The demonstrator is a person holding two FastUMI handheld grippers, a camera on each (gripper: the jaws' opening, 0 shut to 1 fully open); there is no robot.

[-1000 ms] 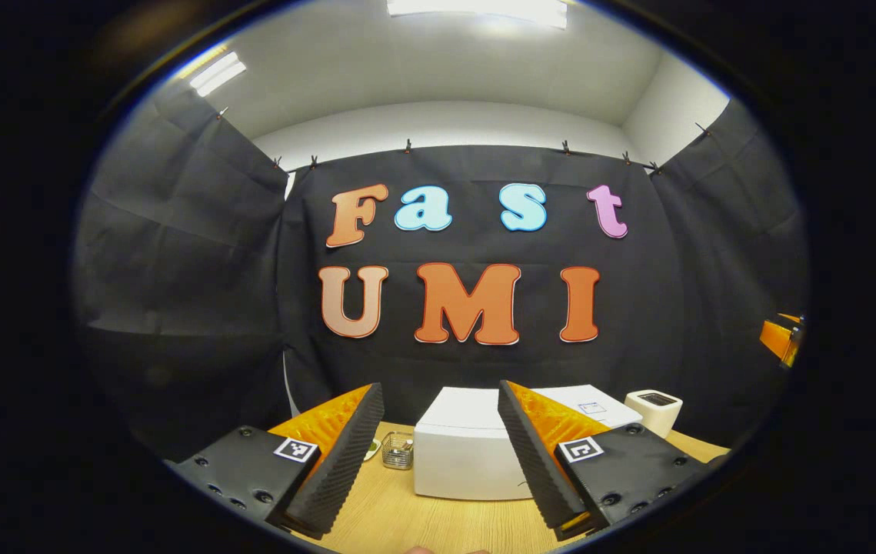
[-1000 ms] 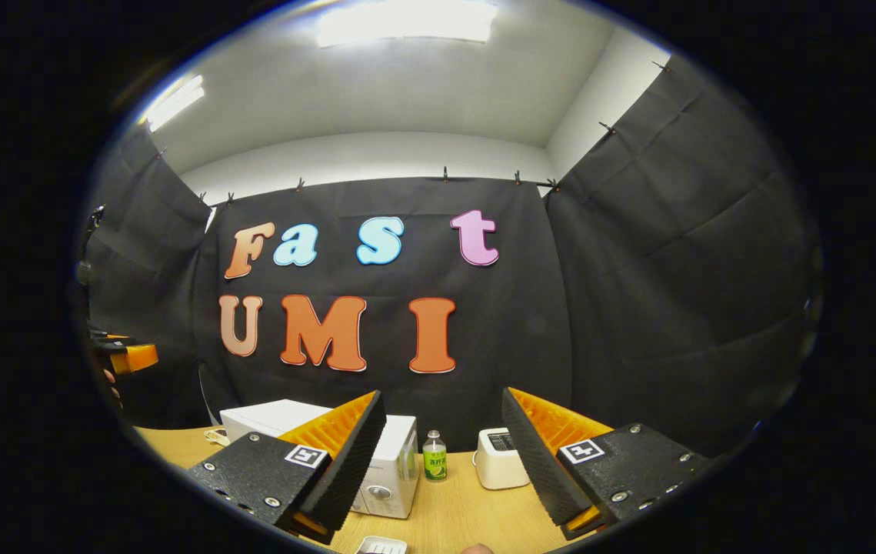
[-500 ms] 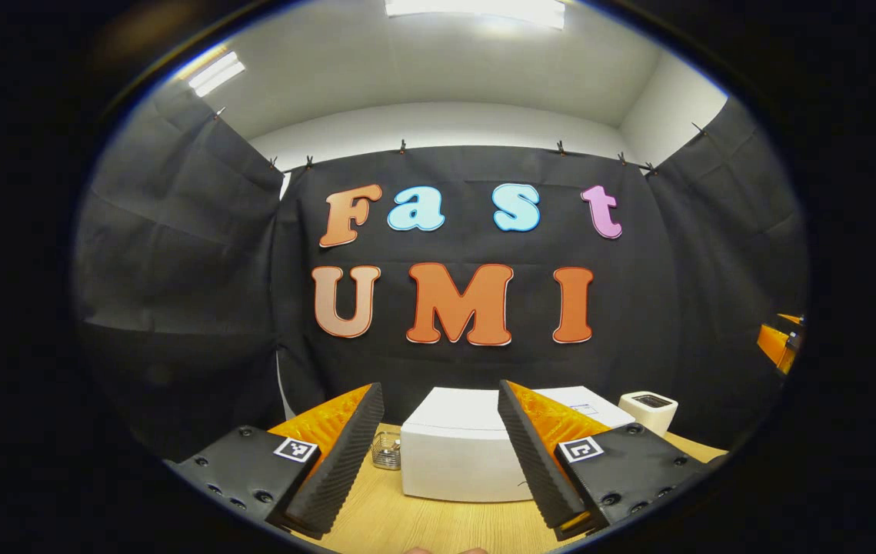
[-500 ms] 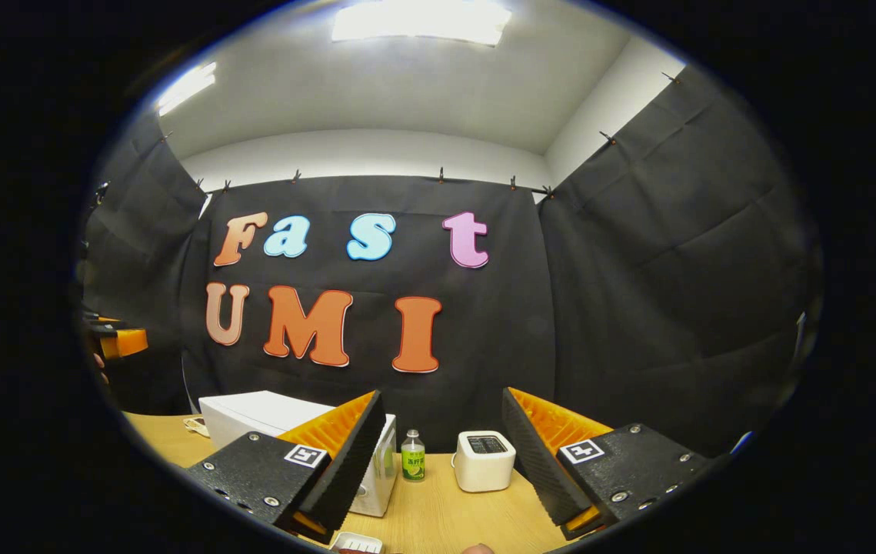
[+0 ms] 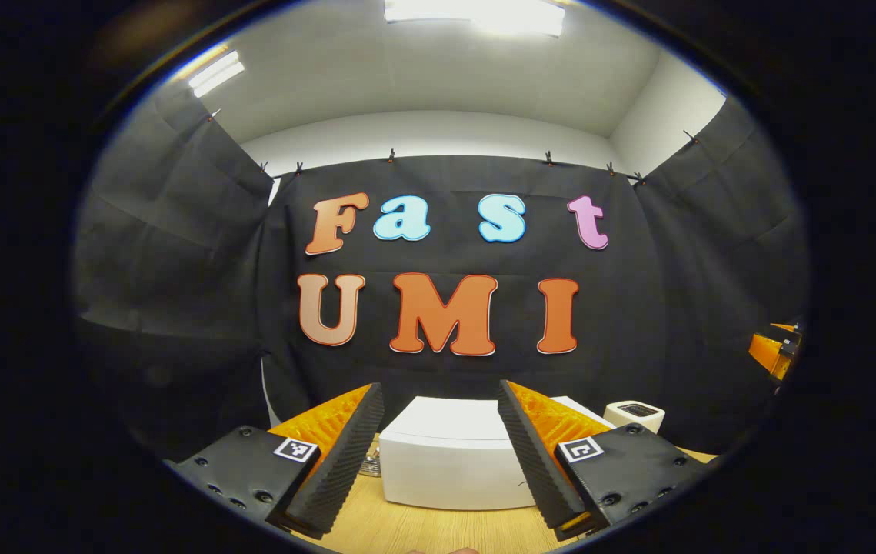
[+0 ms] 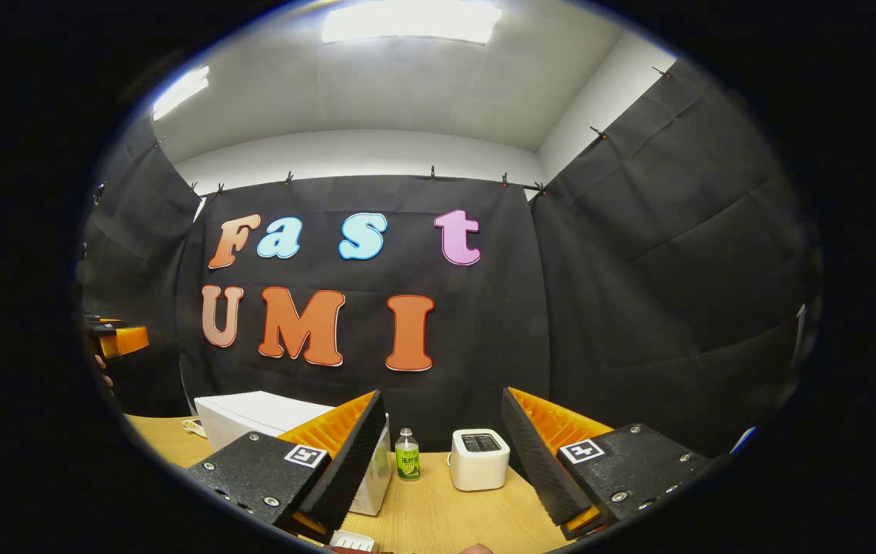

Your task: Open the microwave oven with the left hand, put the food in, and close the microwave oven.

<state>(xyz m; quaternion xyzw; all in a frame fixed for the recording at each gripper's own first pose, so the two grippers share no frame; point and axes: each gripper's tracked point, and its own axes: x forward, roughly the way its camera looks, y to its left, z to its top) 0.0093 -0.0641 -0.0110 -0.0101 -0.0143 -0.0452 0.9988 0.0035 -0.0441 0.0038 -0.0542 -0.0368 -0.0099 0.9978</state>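
Microwave [image 5: 449,454] sat on bench [image 5: 438,527], dead ahead of left tool [image 5: 438,454], framed between its spread, empty fingers. Right tool [image 6: 438,454] also released, microwave off its left. Left nearer.

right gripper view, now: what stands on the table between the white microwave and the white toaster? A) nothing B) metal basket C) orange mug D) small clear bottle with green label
D: a small clear bottle with a green label stands upright on the light wooden table, apart from the white box-shaped microwave oven and the small white toaster.
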